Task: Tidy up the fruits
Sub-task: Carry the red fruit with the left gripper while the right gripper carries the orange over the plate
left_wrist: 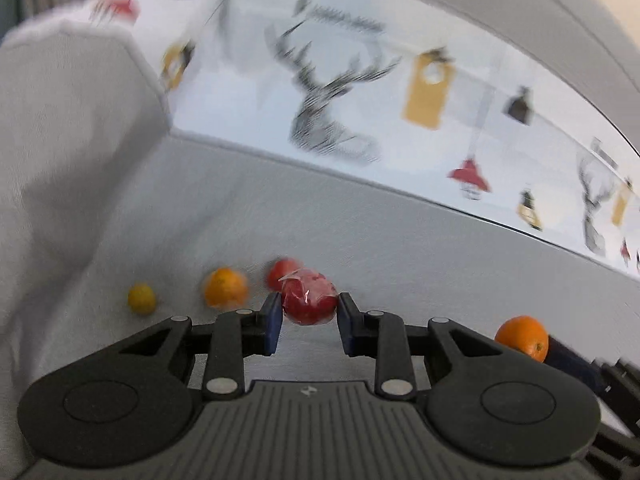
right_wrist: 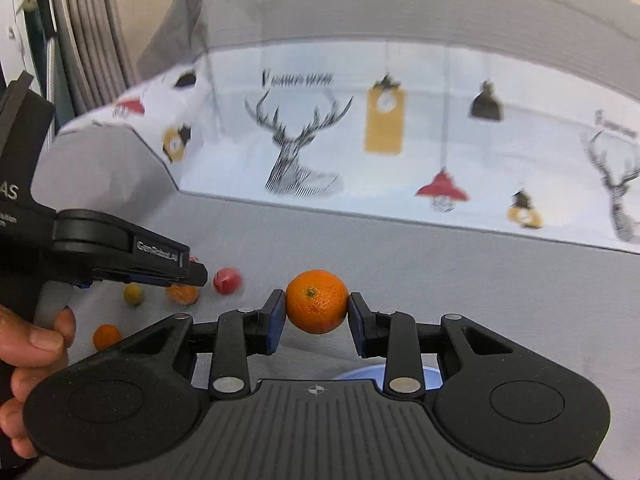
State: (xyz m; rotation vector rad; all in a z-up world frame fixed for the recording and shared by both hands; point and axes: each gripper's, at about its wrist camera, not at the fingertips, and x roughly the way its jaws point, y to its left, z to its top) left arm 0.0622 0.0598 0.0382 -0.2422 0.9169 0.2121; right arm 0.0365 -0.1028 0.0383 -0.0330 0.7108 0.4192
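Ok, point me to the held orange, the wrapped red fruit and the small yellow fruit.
held orange (right_wrist: 317,301), right wrist view, front face below the stem dimple.
wrapped red fruit (left_wrist: 308,298), left wrist view, middle of its wrapped front.
small yellow fruit (left_wrist: 141,298), left wrist view, centre.

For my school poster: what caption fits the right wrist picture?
The right gripper fingers hold an orange above a grey sofa.

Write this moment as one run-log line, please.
left gripper: shut on red fruit | right gripper: shut on orange
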